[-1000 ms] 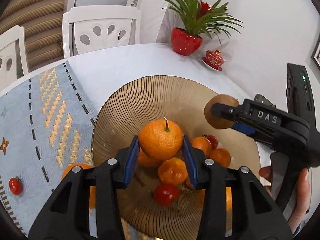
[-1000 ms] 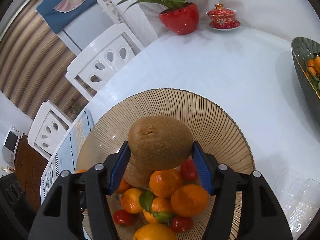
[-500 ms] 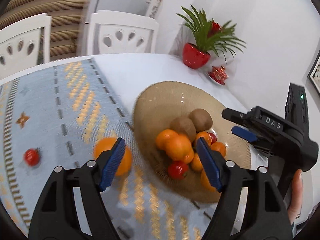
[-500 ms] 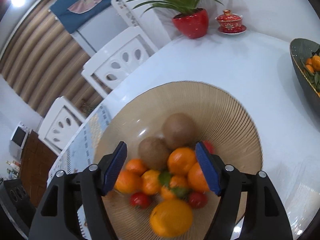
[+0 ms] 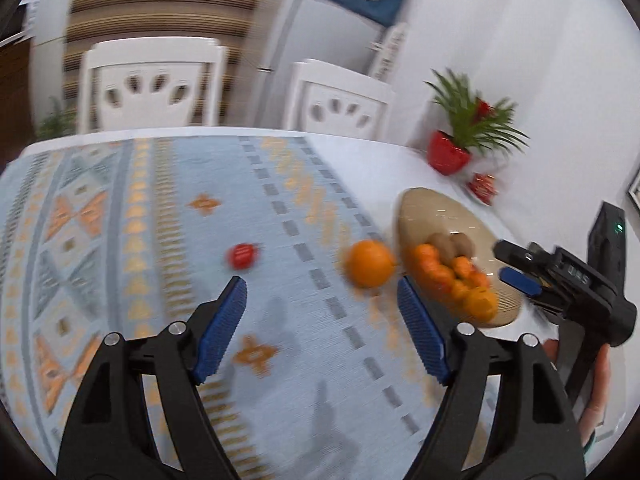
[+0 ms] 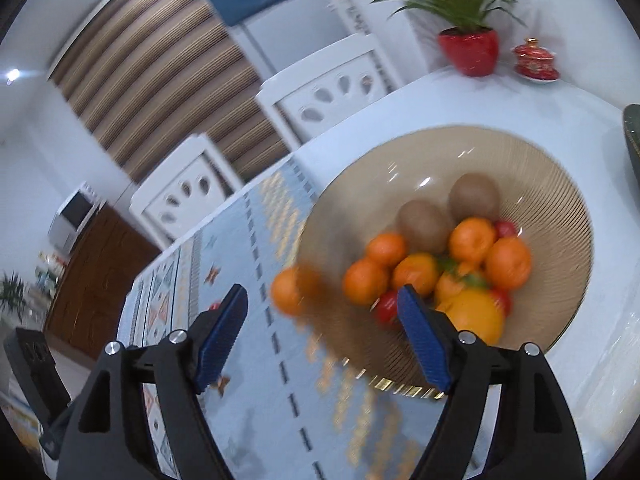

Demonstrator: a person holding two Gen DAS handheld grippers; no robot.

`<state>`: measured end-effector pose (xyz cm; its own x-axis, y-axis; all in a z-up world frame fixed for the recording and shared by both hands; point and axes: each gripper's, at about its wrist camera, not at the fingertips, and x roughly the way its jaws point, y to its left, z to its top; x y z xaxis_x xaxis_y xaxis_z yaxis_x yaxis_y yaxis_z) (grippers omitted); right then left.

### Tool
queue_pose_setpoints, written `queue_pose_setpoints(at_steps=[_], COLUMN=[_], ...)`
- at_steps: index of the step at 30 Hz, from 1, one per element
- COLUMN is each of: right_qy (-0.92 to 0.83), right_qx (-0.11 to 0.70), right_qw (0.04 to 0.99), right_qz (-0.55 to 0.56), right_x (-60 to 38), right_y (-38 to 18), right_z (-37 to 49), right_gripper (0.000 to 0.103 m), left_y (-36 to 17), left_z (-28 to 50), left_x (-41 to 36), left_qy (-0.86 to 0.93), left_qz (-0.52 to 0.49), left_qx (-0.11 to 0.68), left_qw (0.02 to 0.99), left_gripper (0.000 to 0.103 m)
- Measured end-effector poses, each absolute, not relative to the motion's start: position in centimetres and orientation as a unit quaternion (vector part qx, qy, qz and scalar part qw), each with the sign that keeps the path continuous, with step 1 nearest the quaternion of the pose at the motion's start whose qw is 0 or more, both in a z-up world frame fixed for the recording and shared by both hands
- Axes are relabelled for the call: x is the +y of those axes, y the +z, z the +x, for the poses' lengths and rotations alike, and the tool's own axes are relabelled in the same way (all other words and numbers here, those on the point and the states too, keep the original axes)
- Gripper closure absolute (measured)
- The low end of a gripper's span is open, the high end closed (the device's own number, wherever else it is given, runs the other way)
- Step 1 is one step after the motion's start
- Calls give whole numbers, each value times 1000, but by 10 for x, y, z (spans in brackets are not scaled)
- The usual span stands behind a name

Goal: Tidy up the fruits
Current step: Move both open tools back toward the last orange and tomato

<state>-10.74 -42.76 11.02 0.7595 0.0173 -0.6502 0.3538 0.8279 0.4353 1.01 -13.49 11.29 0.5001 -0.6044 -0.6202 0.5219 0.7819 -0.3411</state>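
A ribbed tan fruit bowl (image 6: pixel 552 184) (image 5: pixel 424 208) holds two brown kiwis (image 6: pixel 474 198), several oranges (image 6: pixel 508 262) and small red tomatoes. One loose orange (image 5: pixel 369 263) (image 6: pixel 289 290) lies on the blue patterned cloth (image 5: pixel 160 208) just left of the bowl. A loose red tomato (image 5: pixel 242 256) lies further left on the cloth. My left gripper (image 5: pixel 320 328) is open and empty above the cloth, short of both loose fruits. My right gripper (image 6: pixel 320 334) is open and empty before the bowl's near left rim; it also shows in the left wrist view (image 5: pixel 520 276).
A red pot with a green plant (image 6: pixel 468 52) (image 5: pixel 448 156) and a red lidded cup (image 6: pixel 534 62) stand at the table's far side. White chairs (image 5: pixel 152 84) line the far edge. A dark bowl's rim (image 6: pixel 632 136) shows at the right.
Both grippers let go of their fruit, an orange and a kiwi, into the bowl, opened wide and drew back. The left view has swung left over the cloth.
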Motion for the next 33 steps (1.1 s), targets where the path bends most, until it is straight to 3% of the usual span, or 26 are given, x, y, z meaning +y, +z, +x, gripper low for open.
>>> queue_pose_setpoints(at_steps=[12,18,33], right_qy=[-67,-144,-185], right_qx=[391,356,327], right_qw=[898,919,925], right_qz=[191,90,47], right_x=[-330,-309,-298], right_y=[49,37,37], right_z=[-106,-112,-118], right_gripper=[26,21,8], left_y=[32,26,30], left_z=[5,-5,-13], left_x=[-74,-75,-82], left_qy=[-222,-183,-174], left_qz=[-71,-42,-16], left_qx=[434,412,394], left_qw=[870,892,902], left_gripper=[23,23,21])
